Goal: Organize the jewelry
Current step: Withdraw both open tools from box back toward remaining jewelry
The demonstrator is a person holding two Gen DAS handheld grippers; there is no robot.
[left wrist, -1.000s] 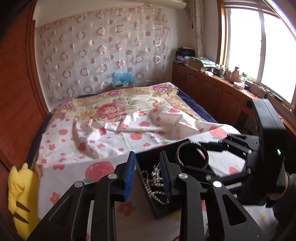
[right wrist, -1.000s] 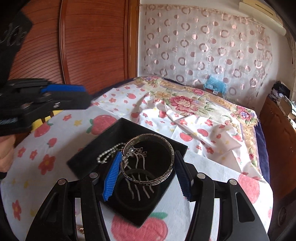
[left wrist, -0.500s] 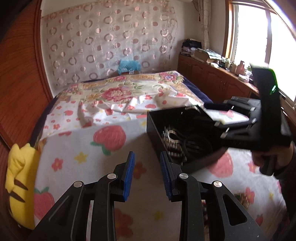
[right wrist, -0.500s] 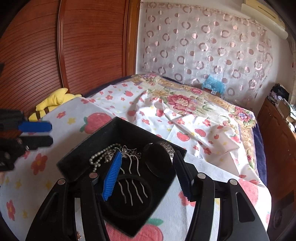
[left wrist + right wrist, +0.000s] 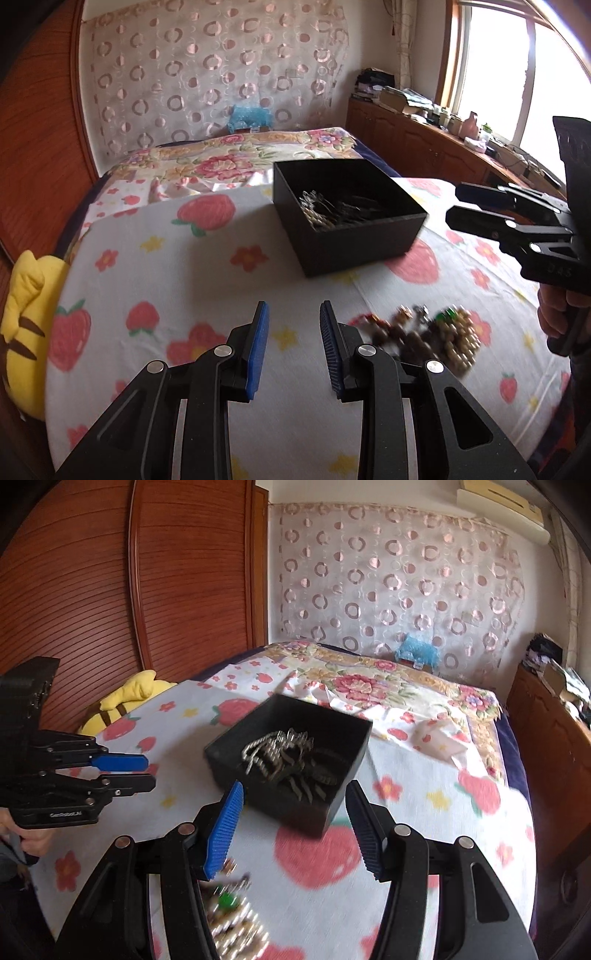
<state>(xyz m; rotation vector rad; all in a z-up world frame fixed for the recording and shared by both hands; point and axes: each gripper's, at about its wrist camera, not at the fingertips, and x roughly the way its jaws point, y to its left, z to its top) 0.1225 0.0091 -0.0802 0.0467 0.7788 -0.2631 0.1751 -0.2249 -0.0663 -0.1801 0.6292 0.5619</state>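
Observation:
A black open box [image 5: 354, 240] [image 5: 325, 710] stands on the strawberry-print cloth and holds a bead chain, a hair comb and a bangle [image 5: 288, 753] [image 5: 332, 212]. A blurred pile of loose beaded jewelry [image 5: 424, 336] [image 5: 236, 919] lies on the cloth in front of the box. My left gripper [image 5: 294, 314] [image 5: 149, 772] hovers over bare cloth just left of the pile, its fingers a narrow gap apart and empty. My right gripper [image 5: 294, 790] [image 5: 454, 205] is open wide in front of the box with nothing between its fingers.
A yellow plush toy [image 5: 22, 314] [image 5: 125, 701] lies at the cloth's left edge by the wooden wardrobe [image 5: 110, 590]. Behind the box are a rumpled floral quilt [image 5: 240, 162] and the curtain. A cluttered wooden cabinet [image 5: 424, 140] runs under the window. A hand [image 5: 554, 314] grips the right tool.
The bangle that sat between the right fingers now lies in the box. Both grippers have drawn back from the box, and the left one has sunk toward the loose pile.

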